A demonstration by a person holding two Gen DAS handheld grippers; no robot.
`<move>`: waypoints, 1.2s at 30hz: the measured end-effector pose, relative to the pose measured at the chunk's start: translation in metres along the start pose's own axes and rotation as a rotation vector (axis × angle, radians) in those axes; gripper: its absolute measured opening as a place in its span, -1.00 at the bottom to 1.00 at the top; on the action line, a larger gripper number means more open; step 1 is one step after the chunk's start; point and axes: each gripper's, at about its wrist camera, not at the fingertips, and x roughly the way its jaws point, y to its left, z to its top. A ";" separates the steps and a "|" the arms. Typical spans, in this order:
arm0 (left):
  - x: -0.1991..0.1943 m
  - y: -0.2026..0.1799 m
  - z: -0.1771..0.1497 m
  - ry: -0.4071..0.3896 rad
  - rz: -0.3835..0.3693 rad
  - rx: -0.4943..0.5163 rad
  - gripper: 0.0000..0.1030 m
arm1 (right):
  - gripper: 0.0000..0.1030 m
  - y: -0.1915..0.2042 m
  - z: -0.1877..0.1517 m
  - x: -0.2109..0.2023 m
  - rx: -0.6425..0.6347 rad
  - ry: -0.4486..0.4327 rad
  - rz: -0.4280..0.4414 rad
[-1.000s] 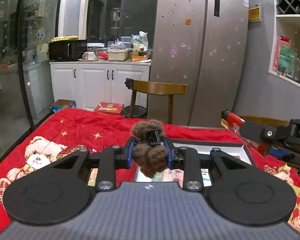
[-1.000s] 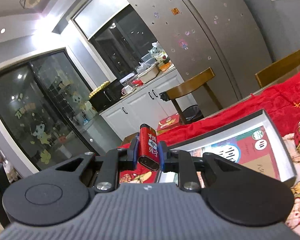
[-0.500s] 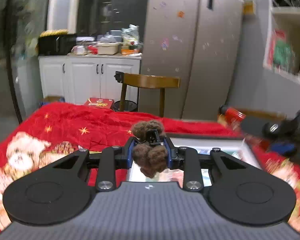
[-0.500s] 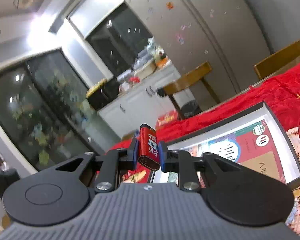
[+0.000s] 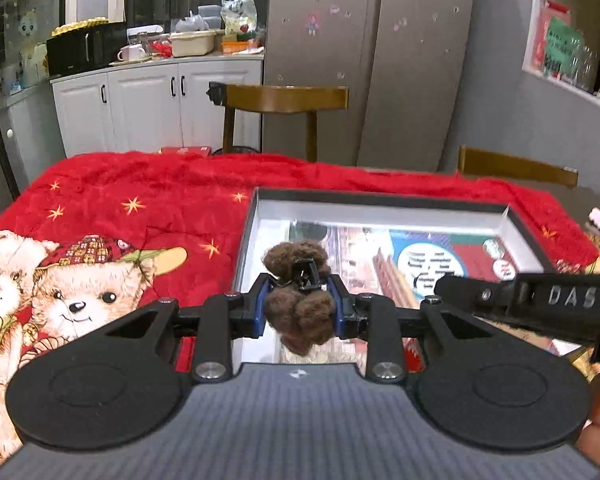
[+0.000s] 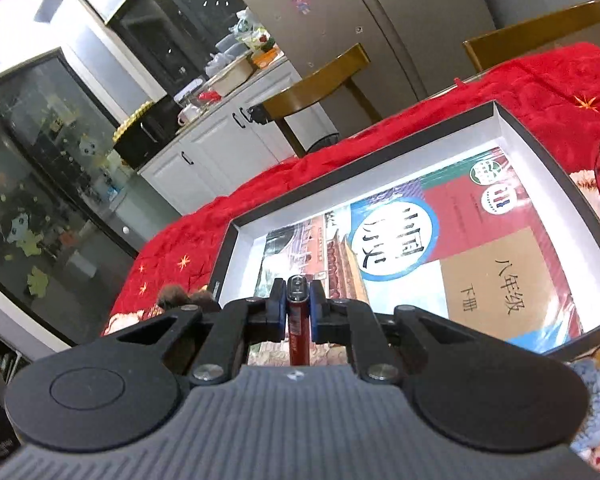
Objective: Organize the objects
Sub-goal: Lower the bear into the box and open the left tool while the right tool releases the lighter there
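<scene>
Left gripper (image 5: 300,310) clenched on soft, light fuzzy clip (image 5: 298,300), compressible; hold the middle. Right gripper (image 6: 298,310) clamps rigid, slick lighter (image 6: 298,320) over box (image 6: 380,168).

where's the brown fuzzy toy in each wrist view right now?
Left wrist: brown fuzzy toy at centre, clamped in the left gripper, over the box's near-left corner.
Right wrist: only its tufts show lower left, behind the right gripper, which grips a red lighter.
Shared landmark: textbook lying in the open box.
</scene>
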 end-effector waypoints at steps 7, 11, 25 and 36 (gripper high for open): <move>0.010 -0.005 -0.009 0.021 -0.006 0.030 -0.32 | -0.74 -0.009 -0.003 0.007 0.018 -0.020 -0.004; 0.029 -0.003 -0.014 0.085 -0.017 0.016 -0.32 | -0.72 -0.009 -0.003 0.008 0.017 -0.020 -0.009; 0.045 0.003 -0.022 0.135 -0.026 0.008 -0.31 | -0.65 -0.031 -0.005 0.023 0.135 0.034 0.039; 0.045 0.006 -0.019 0.166 -0.049 -0.007 -0.06 | -0.07 -0.028 -0.003 0.029 0.080 0.046 -0.064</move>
